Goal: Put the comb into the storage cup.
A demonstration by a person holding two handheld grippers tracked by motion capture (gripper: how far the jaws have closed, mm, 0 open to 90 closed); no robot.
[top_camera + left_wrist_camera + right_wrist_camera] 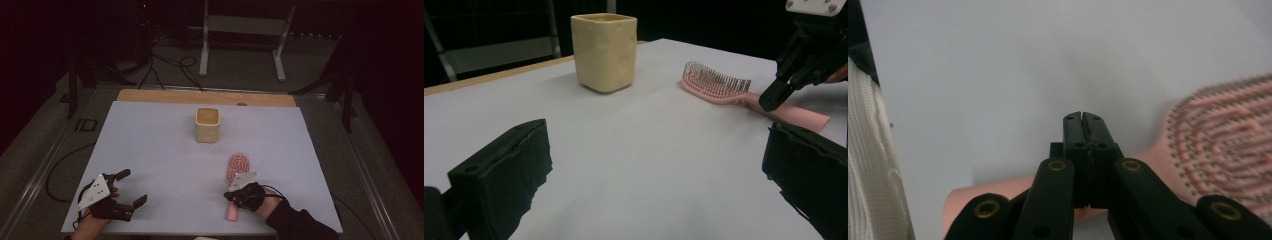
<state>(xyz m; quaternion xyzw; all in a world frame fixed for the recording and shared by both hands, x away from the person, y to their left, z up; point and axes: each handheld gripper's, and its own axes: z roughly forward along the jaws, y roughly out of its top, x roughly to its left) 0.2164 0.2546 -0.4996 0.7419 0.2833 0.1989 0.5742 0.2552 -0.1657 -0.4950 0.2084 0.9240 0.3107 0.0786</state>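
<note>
No writing shows on pink hairbrush (238, 167) or cream cup (207, 124)

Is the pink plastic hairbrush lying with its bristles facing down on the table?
No, the pink plastic hairbrush lies on its back on the white table, its bristles pointing up.

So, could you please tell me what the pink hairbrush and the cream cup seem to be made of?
The pink hairbrush looks like moulded plastic: one even matte pink from handle to head, with rows of thin, stiff bristles. The cream cup seems to be glazed ceramic, though plastic is possible: thick walls, rounded corners, a soft sheen and shallow dimples on its sides.
</note>
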